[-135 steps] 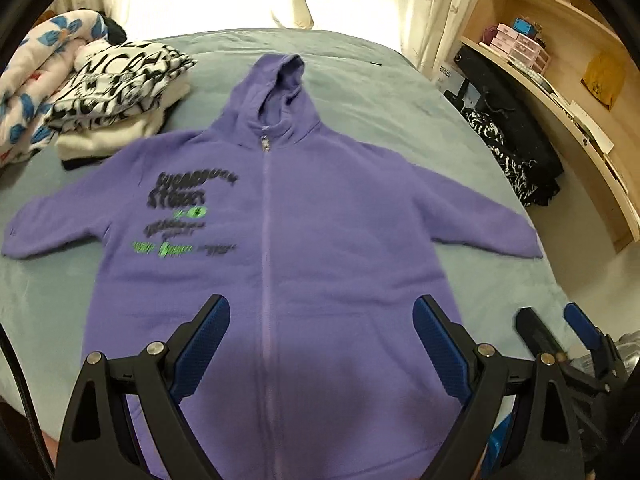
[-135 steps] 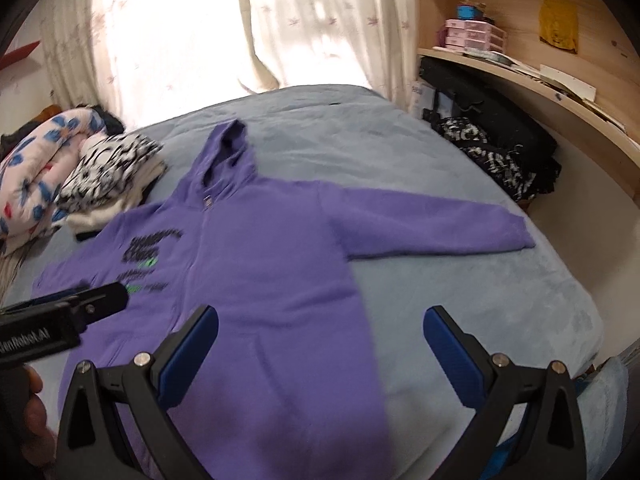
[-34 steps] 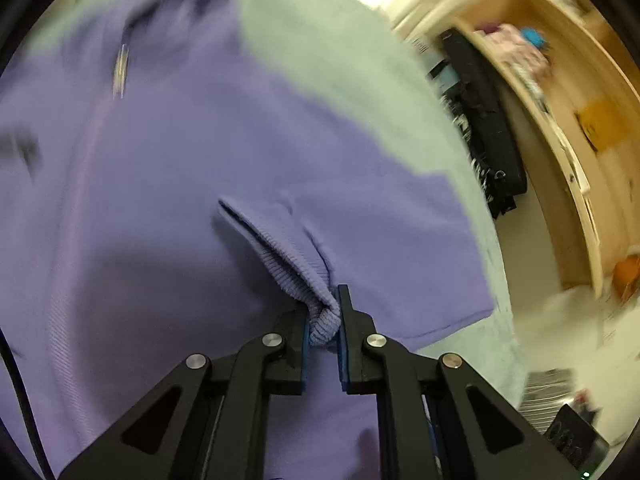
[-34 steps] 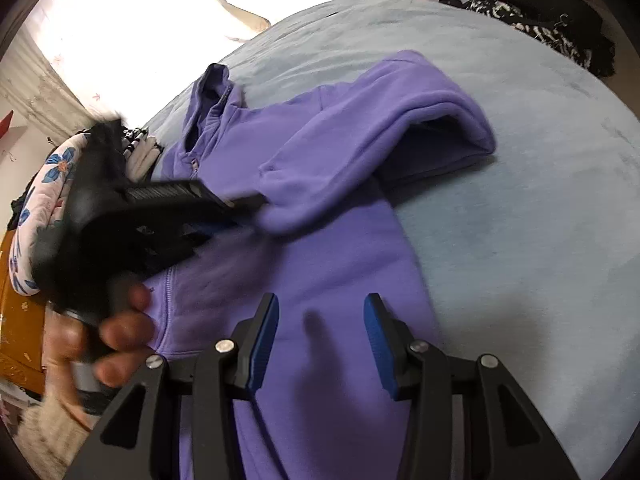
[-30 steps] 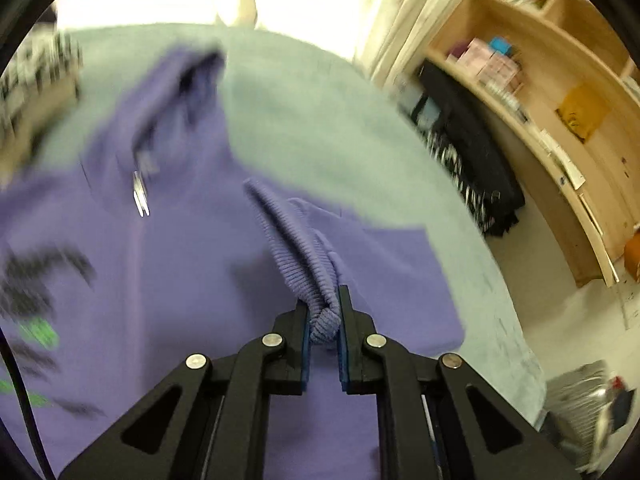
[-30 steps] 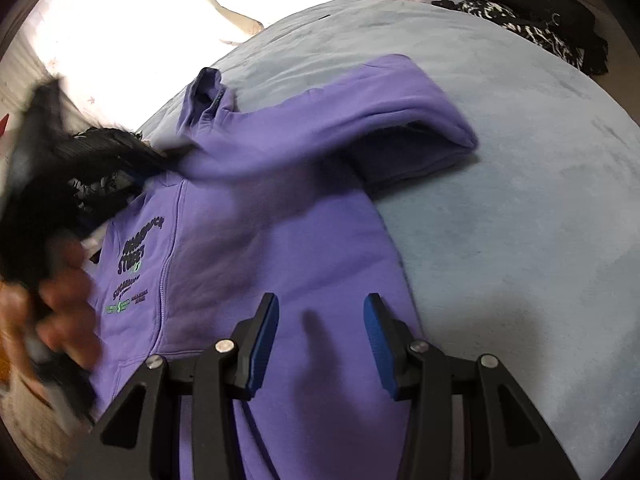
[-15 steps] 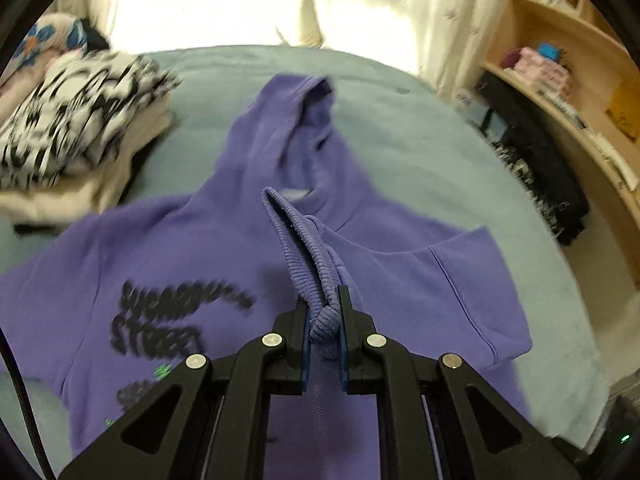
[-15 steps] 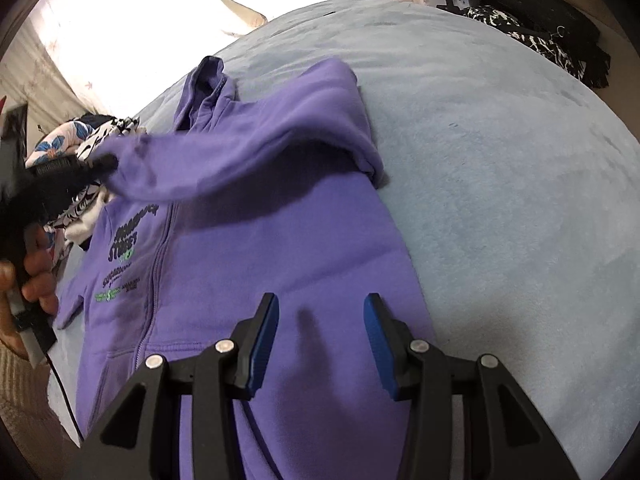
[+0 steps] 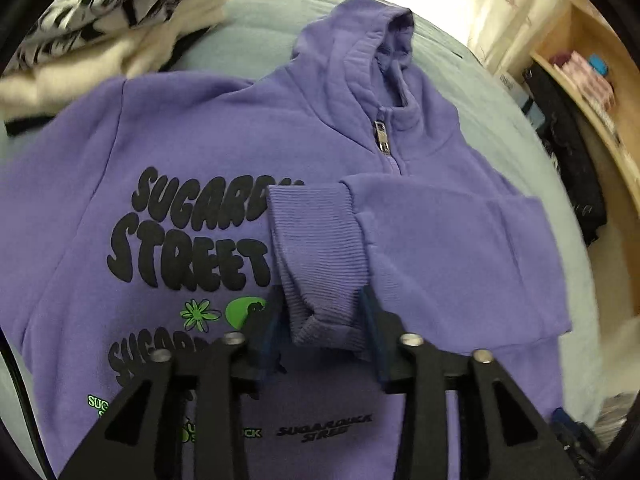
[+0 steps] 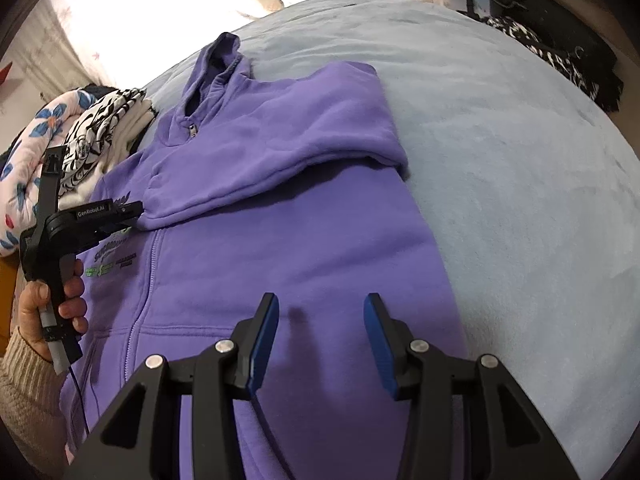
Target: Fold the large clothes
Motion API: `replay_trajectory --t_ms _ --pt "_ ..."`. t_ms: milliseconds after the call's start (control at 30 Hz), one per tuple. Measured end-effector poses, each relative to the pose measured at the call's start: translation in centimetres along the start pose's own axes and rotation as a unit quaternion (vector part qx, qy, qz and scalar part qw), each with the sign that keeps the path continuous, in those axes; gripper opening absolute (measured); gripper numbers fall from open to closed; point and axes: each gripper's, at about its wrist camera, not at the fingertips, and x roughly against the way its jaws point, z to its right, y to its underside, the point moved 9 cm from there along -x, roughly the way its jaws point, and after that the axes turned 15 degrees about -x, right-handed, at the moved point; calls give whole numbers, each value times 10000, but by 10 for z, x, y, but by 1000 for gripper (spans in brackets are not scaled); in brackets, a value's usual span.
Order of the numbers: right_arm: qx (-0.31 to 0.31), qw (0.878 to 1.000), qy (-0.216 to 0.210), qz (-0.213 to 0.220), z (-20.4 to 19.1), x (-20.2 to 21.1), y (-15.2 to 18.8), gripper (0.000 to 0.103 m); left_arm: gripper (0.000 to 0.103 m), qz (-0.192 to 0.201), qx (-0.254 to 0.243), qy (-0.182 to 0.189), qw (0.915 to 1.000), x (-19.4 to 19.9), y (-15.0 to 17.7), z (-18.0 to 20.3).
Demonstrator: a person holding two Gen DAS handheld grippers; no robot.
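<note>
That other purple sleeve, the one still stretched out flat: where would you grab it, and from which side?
Probably by its ribbed cuff, as was done with the folded sleeve, whose cuff lies between the left gripper's just-opening jaws. The unfolded sleeve runs off the edge of the left wrist view, so its cuff is hidden. Come from that outer end, jaws across the flat cuff, then carry it over the hoodie's chest.
</note>
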Motion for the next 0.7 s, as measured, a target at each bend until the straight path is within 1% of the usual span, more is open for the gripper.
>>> replay_trajectory --t_ms 67,100,133,167,200,233,300,333,433,467,500,533,567,600,633,700 --pt "200 9997 81 83 -6 5 -13 45 53 110 264 87 9996 4 -6 -7" --pt "266 9995 102 124 -8 7 -20 47 53 146 319 103 9993 4 -9 -11" --pt "306 9993 97 185 -10 9 -34 51 53 167 374 125 9991 3 -13 -15" --pt "288 9993 89 242 -9 10 -45 58 53 164 397 148 9990 1 -16 -17" --pt "246 9992 93 314 -8 11 -58 62 53 160 404 164 9989 -1 -17 -17" --pt "210 9987 136 438 -6 11 -80 63 53 131 396 186 9990 -5 -20 -17" --pt "223 9981 204 541 -3 6 -110 65 53 66 332 210 9992 -13 -24 -17" --pt "206 9978 282 562 -1 -2 -132 65 53 23 276 190 9994 -17 -27 -16" --pt "117 9988 275 386 1 -31 -171 65 51 -3 169 154 9997 -23 -33 -11" --pt "19 9993 270 244 4 -50 -186 65 45 -2 140 185 9997 -24 -37 -9" --pt "-46 9995 276 168 4 -61 -192 65 37 -3 118 171 9998 -25 -39 -9" --pt "-176 9995 265 7 9 -81 -203 65 31 10 82 115 9999 -25 -42 -9" --pt "-287 9992 282 -89 13 -93 -208 65 18 7 24 44 10000 -26 -45 -10" --pt "-416 9985 294 -173 17 -104 -213 65 11 -17 -54 -55 10000 -26 -47 -11" --pt "-607 9974 199 -342 23 -120 -216 65 9 -27 -120 -113 9999 -27 -50 -11" --pt "-836 9950 18 -548 25 -137 -217 65 4 12 -176 -245 9995 -27 -53 -12"
